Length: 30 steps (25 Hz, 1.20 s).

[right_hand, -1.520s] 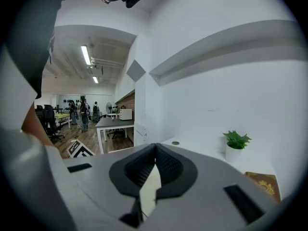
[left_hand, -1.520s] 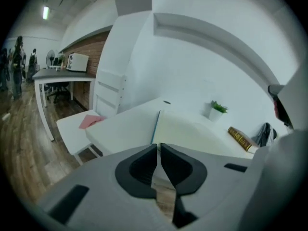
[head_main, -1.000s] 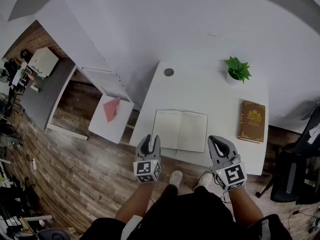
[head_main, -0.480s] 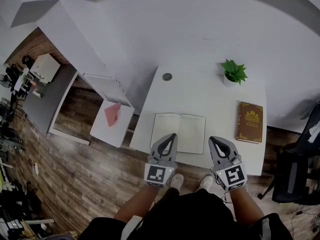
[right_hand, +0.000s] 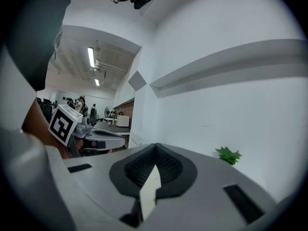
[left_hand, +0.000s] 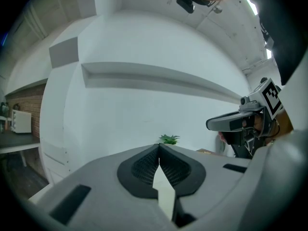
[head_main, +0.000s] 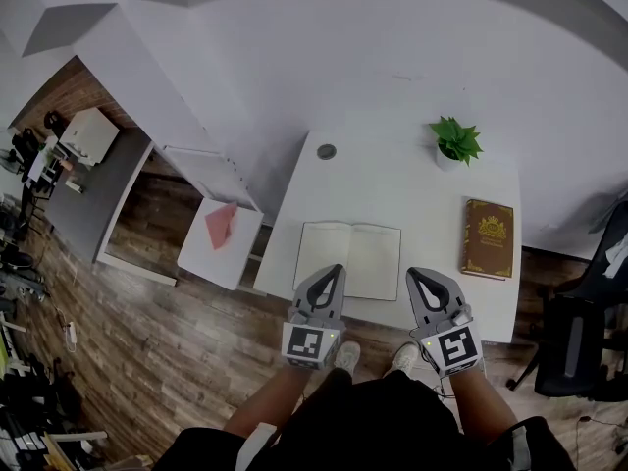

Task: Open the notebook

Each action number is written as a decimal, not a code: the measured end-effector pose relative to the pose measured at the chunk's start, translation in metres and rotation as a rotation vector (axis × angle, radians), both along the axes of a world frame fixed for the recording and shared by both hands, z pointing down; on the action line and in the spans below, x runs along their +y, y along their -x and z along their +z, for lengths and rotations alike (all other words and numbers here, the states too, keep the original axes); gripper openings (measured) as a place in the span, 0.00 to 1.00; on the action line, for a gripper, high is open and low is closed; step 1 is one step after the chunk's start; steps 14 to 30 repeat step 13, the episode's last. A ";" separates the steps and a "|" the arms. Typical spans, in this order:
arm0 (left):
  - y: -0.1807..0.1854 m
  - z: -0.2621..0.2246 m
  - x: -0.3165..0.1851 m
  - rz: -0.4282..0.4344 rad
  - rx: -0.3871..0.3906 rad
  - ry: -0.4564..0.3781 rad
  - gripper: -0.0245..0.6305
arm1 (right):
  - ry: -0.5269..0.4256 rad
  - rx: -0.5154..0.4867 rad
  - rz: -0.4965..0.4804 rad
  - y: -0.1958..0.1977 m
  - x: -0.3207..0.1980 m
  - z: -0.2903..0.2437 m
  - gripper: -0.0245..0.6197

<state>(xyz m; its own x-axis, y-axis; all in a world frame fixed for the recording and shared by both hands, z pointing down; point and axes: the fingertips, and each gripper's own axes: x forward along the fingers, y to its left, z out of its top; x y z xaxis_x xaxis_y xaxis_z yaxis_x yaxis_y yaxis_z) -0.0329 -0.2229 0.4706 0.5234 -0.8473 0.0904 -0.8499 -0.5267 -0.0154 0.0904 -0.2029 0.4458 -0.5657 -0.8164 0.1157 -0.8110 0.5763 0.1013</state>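
The notebook (head_main: 349, 259) lies open, likely light, its pages floppy; we would pinch an outer edge. Our left gripper (head_main: 334, 269) and right gripper (head_main: 413, 275) are clenched empty.

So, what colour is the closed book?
The closed book is brown with gold decoration; best in head view.

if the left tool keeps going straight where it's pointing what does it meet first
Probably the white wall behind the desk. The left tool, shut, points level above the open notebook; the plant sits just right of that line, though depth is unclear.
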 end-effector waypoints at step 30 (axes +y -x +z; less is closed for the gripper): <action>0.007 0.008 0.005 -0.021 -0.028 0.016 0.05 | 0.018 -0.026 0.022 -0.002 0.006 0.003 0.04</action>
